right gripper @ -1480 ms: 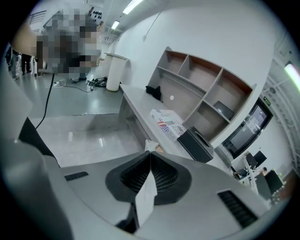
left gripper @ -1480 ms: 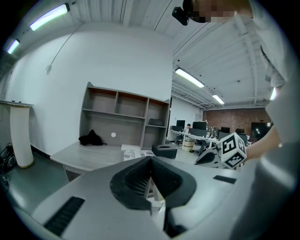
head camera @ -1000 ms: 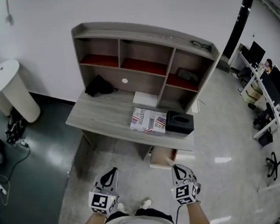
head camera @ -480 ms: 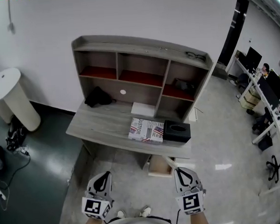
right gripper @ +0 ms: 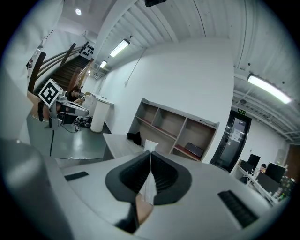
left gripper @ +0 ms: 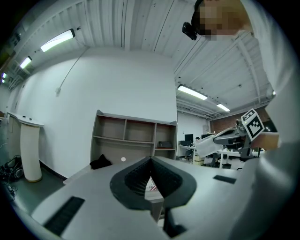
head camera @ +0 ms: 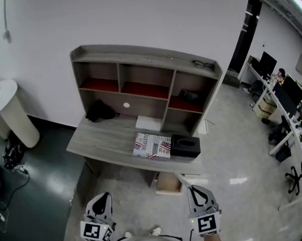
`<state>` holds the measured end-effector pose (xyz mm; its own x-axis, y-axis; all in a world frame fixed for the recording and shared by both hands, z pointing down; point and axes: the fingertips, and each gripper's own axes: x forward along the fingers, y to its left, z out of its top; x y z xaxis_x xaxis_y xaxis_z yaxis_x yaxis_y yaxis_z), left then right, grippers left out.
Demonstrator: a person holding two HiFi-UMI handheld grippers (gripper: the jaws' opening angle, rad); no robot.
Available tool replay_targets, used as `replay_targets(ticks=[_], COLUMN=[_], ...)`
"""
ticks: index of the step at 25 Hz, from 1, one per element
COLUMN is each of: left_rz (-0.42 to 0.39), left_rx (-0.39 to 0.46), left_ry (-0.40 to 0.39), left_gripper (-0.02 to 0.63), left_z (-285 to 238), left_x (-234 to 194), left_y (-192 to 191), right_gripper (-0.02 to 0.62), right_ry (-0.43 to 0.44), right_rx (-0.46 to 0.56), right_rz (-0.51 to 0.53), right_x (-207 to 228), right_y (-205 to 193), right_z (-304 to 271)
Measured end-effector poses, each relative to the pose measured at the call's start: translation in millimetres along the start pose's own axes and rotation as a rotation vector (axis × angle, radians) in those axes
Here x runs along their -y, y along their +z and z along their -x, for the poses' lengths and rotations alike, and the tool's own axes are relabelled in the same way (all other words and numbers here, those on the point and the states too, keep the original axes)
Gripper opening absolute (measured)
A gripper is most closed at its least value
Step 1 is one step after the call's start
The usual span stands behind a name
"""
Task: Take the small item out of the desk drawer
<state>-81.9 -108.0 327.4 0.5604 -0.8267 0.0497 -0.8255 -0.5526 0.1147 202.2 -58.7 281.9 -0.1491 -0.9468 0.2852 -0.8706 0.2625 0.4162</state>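
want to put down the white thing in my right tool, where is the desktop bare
The left front of the desktop, between the black bundle and the flag-print box, is bare. The right end is crowded: that box, the black tissue box beside it, a white sheet behind.

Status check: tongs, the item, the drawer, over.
Left tongs shut, empty. Right tongs shut on thin white item, held up clear of the drawer. Drawer open under the desk. Nothing in the way.
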Motion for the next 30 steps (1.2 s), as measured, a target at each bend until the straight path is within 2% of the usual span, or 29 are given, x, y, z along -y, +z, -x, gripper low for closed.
replay_targets(ticks=[5,13,20,30], left_rz=[0.013,0.013,0.032,0.049], left_rx=[-0.002,0.005,-0.013,-0.036], left_ry=[-0.007,-0.081,-0.141,-0.183], left_gripper=[0.018,0.018,0.018,0.018], left_z=[-7.9,-18.9,-14.7,2.1], left_x=[-1.6,3.9,4.2,-10.2], left_y=[1.2,12.2,6.9,-0.9], right_gripper=[0.026,0.027,0.026,0.026], right_ry=[-0.015,-0.059,-0.093,-0.13], right_rx=[0.004,-0.027,-0.077,-0.112], right_rz=[-0.017,-0.03,-0.011,-0.017], right_x=[4.1,5.1,-4.6,-27.6], right_y=[-1.9,-3.2,0.8,10.0], right_z=[-1.6,6.2,16.7,24.3])
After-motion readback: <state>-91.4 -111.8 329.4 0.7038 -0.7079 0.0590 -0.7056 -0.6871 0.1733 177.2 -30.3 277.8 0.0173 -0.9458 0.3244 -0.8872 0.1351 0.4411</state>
